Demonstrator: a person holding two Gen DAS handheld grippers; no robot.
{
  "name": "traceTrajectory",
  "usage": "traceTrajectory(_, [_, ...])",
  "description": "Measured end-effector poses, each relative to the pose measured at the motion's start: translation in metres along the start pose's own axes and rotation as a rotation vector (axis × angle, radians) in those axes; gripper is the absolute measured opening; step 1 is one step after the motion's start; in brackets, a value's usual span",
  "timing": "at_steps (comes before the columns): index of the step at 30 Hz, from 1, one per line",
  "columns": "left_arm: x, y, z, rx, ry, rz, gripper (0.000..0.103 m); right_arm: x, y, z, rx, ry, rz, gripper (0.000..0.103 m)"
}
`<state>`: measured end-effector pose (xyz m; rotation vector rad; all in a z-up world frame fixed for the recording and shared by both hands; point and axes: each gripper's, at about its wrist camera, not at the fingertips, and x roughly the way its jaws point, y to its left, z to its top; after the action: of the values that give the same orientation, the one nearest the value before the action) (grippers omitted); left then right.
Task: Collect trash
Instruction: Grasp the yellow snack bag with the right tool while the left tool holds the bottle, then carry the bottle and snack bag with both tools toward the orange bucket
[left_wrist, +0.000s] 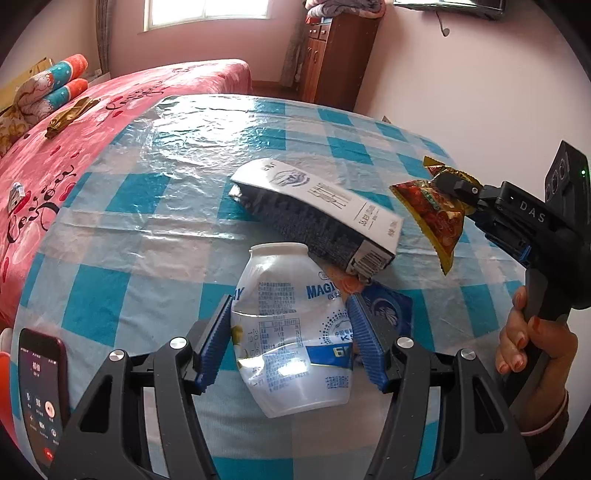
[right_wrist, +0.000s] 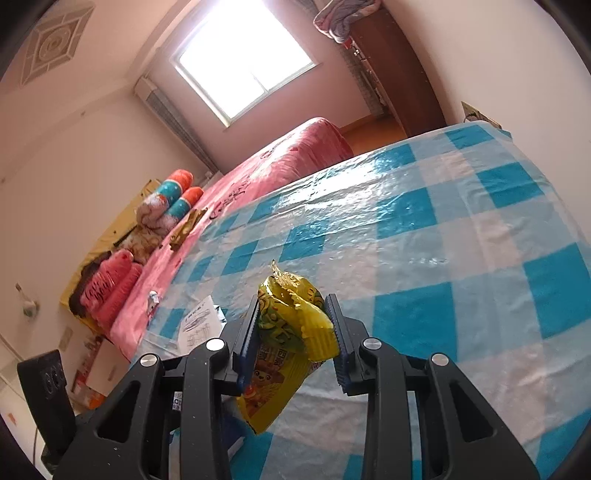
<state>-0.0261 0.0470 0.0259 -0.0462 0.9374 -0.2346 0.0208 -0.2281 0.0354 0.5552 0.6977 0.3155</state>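
With my left claw (left_wrist: 291, 343) clamping the crushed clear plastic bottle (left_wrist: 291, 332) and my right claw (right_wrist: 293, 343) pinching the yellow-red snack wrapper (right_wrist: 284, 350), I next need a bin.

The crushed plastic bottle (left_wrist: 291, 343) had blue letters "MAGI" on its label. The right hand-held gripper (left_wrist: 448, 184) had white letters "DAS" on its black body.

blue-and-white checked tablecloth (left_wrist: 155, 229), yellow-red snack wrapper (right_wrist: 288, 332), pink bedspread (left_wrist: 122, 96)
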Motion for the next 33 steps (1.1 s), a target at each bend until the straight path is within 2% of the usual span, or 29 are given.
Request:
traceTrajectory(12, [-0.031, 0.001, -0.017, 0.022, -0.038, -0.024, 0.063, -0.039, 0.009, -0.020, 0.015, -0.011, 0.035, 0.035])
traceTrajectory(27, [-0.076, 0.009, -0.044, 0.073, -0.091, -0.081, 0.063, -0.064, 0.060, -0.063, -0.034, 0.042, 0.037, 0.035])
traceTrajectory(33, [-0.096, 0.024, -0.053, 0.071, -0.127, -0.090, 0.063, -0.066, 0.089, -0.078, -0.079, 0.078, 0.023, 0.035])
